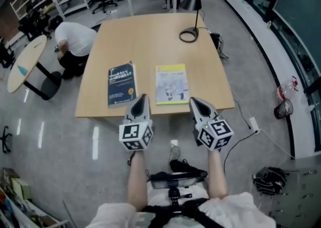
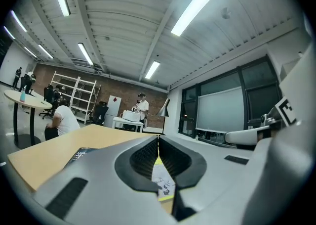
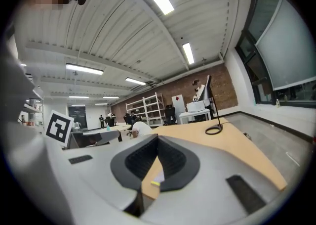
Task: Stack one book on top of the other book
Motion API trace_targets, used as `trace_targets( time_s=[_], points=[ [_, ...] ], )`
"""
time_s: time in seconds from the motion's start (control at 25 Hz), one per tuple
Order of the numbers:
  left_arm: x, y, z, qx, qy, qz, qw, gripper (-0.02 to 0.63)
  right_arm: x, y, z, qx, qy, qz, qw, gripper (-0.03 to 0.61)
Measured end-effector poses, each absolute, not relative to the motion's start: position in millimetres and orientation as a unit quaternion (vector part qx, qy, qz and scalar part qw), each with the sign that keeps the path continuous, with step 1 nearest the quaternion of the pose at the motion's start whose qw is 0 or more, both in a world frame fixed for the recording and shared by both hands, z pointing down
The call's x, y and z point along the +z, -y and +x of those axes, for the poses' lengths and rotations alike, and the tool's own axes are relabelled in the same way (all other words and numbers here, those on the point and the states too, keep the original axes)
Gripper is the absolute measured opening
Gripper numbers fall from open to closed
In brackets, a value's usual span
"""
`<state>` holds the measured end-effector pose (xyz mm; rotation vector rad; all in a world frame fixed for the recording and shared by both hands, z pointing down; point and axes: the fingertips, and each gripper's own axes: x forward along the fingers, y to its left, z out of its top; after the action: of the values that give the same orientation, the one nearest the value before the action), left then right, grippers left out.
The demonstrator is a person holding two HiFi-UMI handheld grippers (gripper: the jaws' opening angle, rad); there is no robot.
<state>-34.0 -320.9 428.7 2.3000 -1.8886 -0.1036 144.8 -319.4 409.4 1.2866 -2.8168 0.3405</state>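
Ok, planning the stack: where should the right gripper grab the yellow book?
Likely its near short edge, coming in level from the front: the yellow book lies flat close to the front edge of the table, just ahead of the right gripper, whose shut jaws must open first.

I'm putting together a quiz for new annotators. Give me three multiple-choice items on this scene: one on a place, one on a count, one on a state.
1. In the head view, where does the dark blue book lie relative to the yellow book?
A. to its left
B. on top of it
C. to its right

2. How many books lie on the table?
A. one
B. two
C. four

3. How do the fingers of the left gripper and the right gripper stand?
A. together, holding nothing
B. wide apart
C. each closed on a book

Answers:
1 A: the books lie side by side and apart, with the blue one at the left.
2 B: only those two show.
3 A: each gripper view shows the fingers meeting with nothing between them.
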Motion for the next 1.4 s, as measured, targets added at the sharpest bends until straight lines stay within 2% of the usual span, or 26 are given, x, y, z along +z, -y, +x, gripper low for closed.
trace_targets(
  time_s=[0.32, 0.64, 1.0, 1.28, 1.4],
  points=[
    [475.7, 415.5, -36.4, 0.002, 0.628, 0.765, 0.142, 0.012, 429.3, 421.3, 134.8, 0.131, 0.903, 0.409, 0.025, 0.0],
    [540.6, 443.9, -32.6, 0.047, 0.609, 0.759, 0.227, 0.012, 481.4, 461.0, 133.4, 0.192, 0.885, 0.42, 0.052, 0.0],
    [622.1, 443.6, -15.1, 0.149, 0.585, 0.741, 0.294, 0.012, 601.4, 466.2, 131.6, 0.33, 0.828, 0.436, 0.124, 0.0],
    [662.6, 424.4, 11.0, 0.203, 0.53, 0.744, 0.353, 0.008, 648.3, 439.5, 119.1, 0.319, 0.824, 0.397, 0.249, 0.0],
    [670.0, 421.2, 9.9, 0.239, 0.537, 0.732, 0.344, 0.008, 658.2, 437.5, 117.9, 0.296, 0.819, 0.398, 0.288, 0.0]
  ],
)
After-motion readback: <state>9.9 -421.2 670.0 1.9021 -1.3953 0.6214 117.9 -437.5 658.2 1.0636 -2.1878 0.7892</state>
